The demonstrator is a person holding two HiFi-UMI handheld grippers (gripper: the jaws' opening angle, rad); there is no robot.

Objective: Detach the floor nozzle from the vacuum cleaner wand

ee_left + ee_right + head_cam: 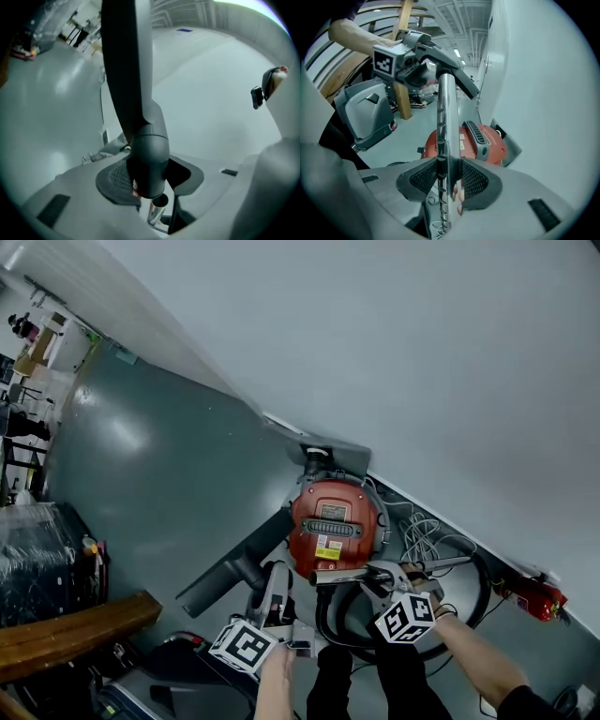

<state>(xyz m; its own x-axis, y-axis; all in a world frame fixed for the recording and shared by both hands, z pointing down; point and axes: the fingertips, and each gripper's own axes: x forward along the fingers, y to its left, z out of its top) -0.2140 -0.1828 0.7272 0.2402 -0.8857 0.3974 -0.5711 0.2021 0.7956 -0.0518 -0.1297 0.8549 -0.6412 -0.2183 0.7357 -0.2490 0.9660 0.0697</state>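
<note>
The red canister vacuum [333, 521] lies on the grey floor by the white wall. Its chrome wand [345, 575] runs left into the neck of the dark grey floor nozzle [232, 566]. My left gripper [272, 579] is shut on that neck, which fills the jaws in the left gripper view, floor nozzle [140, 93], left gripper [147, 180]. My right gripper [370, 575] is shut on the wand [446, 122], right gripper [449, 176]. Ahead in the right gripper view, the left gripper [417, 70] holds the nozzle [457, 77], with the vacuum [478, 143] beyond. I cannot tell whether the joint has parted.
A black hose [469, 606] and a grey cable [422, 535] coil beside the canister. A red extinguisher [534, 596] lies by the wall [450, 381]. A wooden beam [75, 629], a wrapped load [37, 559] and a grey machine [365, 115] stand at the left.
</note>
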